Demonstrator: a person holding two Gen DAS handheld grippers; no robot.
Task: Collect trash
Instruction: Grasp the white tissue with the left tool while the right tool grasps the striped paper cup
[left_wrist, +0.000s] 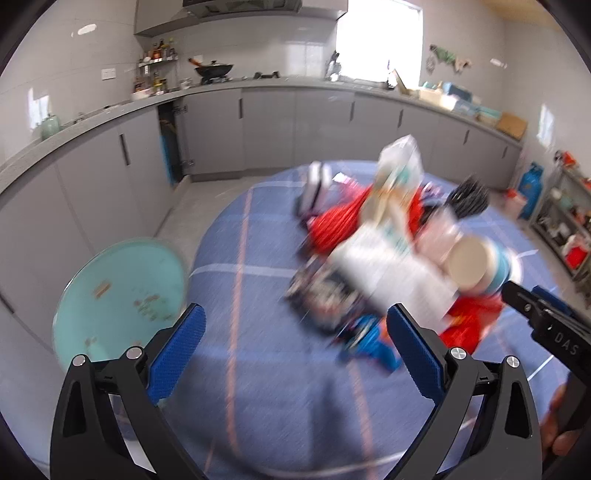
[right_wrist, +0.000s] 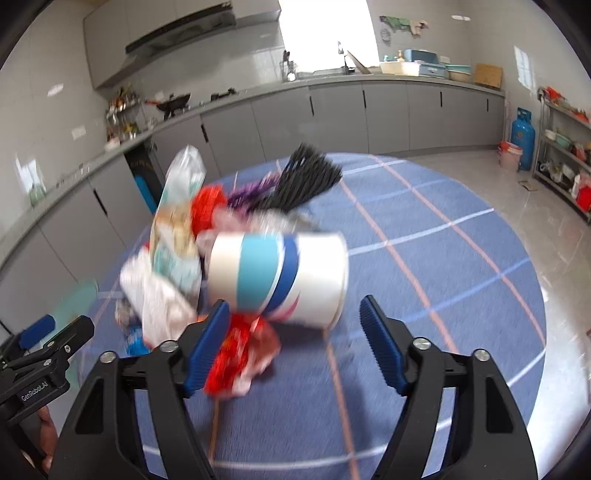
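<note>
On the round table, covered with a blue checked cloth, the trash pile lies in one heap at about 11 o'clock from the right gripper and 1 o'clock from the left gripper. Nothing in the pile appears collected yet; judged from this layout, the task is at its start. No bin or bag is visible in either view.

A pale green plate with crumbs sits at the table edge, at 10 o'clock from the left gripper, apart from the pile.

The largest single item is the paper cup, white with blue bands, lying on its side at the near edge of the pile. A red wrapper lies just beside it, at its 6 o'clock. A black brush lies at the far side.

The right gripper is spread, with nothing pinched; the cup lies ahead of its jaws, untouched. The left gripper is likewise spread and empty.

Remaining: every item of the pile.
</note>
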